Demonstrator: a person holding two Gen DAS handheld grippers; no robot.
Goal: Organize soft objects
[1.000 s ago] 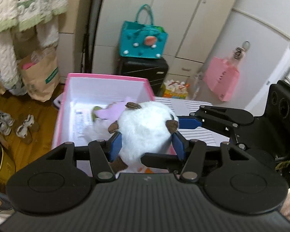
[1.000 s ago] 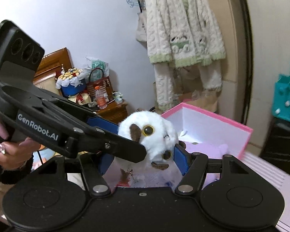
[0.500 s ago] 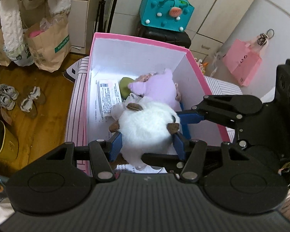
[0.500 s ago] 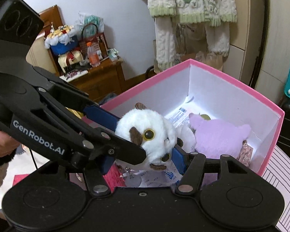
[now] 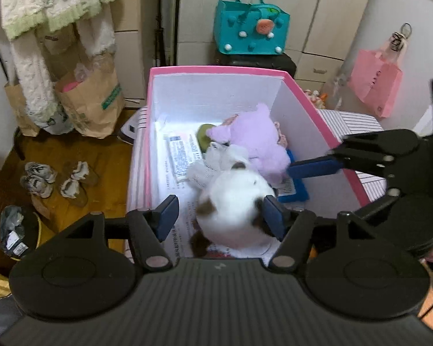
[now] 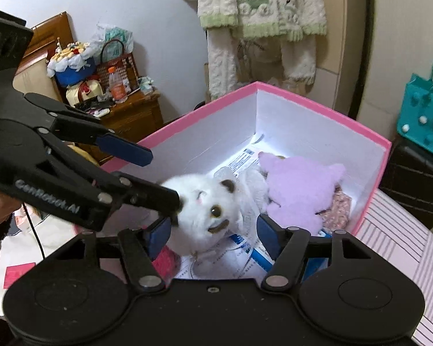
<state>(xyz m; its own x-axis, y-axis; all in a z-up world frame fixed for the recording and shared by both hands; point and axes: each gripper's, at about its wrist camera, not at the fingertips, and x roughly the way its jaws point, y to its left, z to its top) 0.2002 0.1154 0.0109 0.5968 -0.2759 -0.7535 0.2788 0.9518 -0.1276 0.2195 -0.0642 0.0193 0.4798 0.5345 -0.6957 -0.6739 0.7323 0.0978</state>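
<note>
A white plush with brown patches (image 5: 233, 207) (image 6: 205, 201) lies low inside the pink box (image 5: 216, 70) (image 6: 317, 106), on papers near its front. A purple plush (image 5: 257, 141) (image 6: 297, 187) sits just behind it. My left gripper (image 5: 220, 216) straddles the white plush and its jaws are opening: the left pad stands off the fur, the right pad still touches. My right gripper (image 6: 213, 230) also straddles it from the other side, its jaws opening, with a gap at the right pad. Each gripper shows in the other's view.
Papers (image 5: 182, 152) and a blue flat item line the box floor. The box stands on a striped surface (image 5: 355, 121). A teal bag (image 5: 251, 28), pink bag (image 5: 375, 83), paper bags (image 5: 89, 101), shoes (image 5: 57, 178) and a wooden cabinet (image 6: 130, 115) surround it.
Both grippers came down with the white plush from above the box rim to the inside of the box. The left jaws widened and the left pad came off the fur.
</note>
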